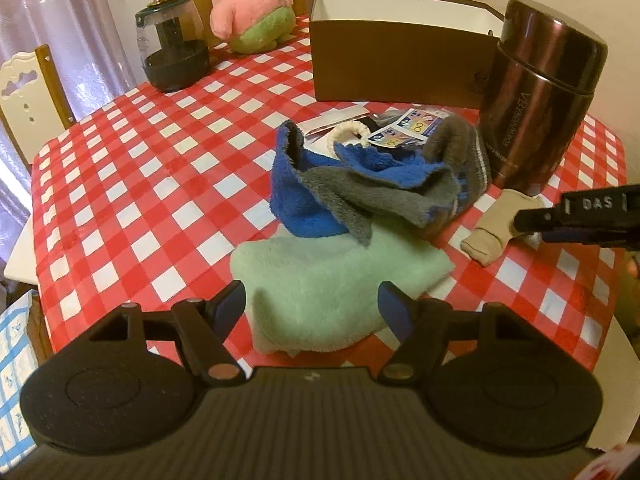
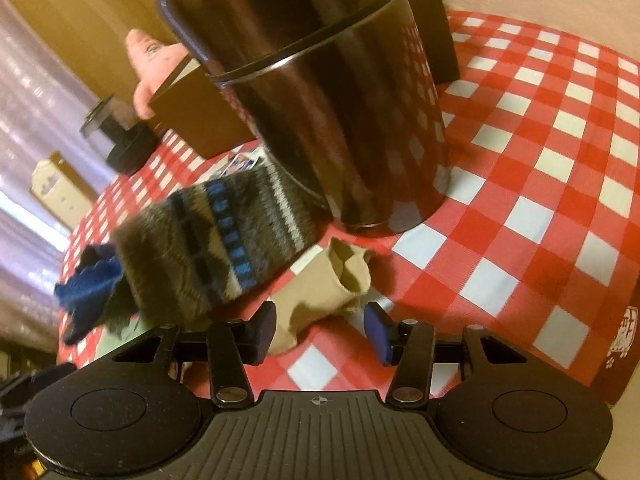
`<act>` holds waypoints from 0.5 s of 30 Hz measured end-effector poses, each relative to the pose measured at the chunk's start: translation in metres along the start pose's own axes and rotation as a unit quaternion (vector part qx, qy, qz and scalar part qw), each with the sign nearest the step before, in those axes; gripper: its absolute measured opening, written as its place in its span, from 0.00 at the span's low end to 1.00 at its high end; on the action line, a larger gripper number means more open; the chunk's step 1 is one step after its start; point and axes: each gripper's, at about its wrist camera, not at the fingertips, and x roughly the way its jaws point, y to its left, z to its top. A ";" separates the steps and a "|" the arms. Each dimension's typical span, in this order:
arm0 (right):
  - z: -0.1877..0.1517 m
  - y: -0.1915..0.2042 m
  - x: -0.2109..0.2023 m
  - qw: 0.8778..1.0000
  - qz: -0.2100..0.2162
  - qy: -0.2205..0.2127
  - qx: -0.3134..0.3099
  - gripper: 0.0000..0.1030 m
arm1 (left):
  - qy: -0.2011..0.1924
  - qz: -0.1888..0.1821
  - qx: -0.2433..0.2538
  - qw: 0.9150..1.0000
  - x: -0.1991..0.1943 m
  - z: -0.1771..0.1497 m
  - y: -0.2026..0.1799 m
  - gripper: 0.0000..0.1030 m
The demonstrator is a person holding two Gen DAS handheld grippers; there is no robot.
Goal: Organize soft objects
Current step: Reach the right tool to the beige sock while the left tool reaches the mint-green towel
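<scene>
Directly before the left gripper (image 1: 312,306), jaws wide apart and holding nothing, lies a mint green cloth (image 1: 320,280) on the checked tablecloth (image 1: 140,168); a blue and grey towel (image 1: 340,188) overlaps its far edge; right gripper (image 2: 320,328) straddles a beige sock (image 2: 320,304), jaws part open, pads not pressing it; a patterned knit sock (image 2: 224,240) lies beside, against a dark flask (image 2: 340,100); brown box (image 1: 400,68) behind.
</scene>
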 end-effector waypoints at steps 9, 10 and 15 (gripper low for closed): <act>0.002 0.005 0.015 0.999 -0.034 -0.017 -0.009 0.05 | 0.004 -0.034 0.004 0.999 0.008 0.001 0.010 0.69; 0.001 0.008 0.014 0.999 -0.044 -0.020 -0.026 0.03 | 0.005 -0.035 0.004 0.999 0.009 0.001 0.011 0.69; -0.004 0.019 -0.004 0.993 -0.062 -0.052 -0.083 0.03 | 0.010 -0.041 0.004 0.999 0.014 -0.003 0.015 0.69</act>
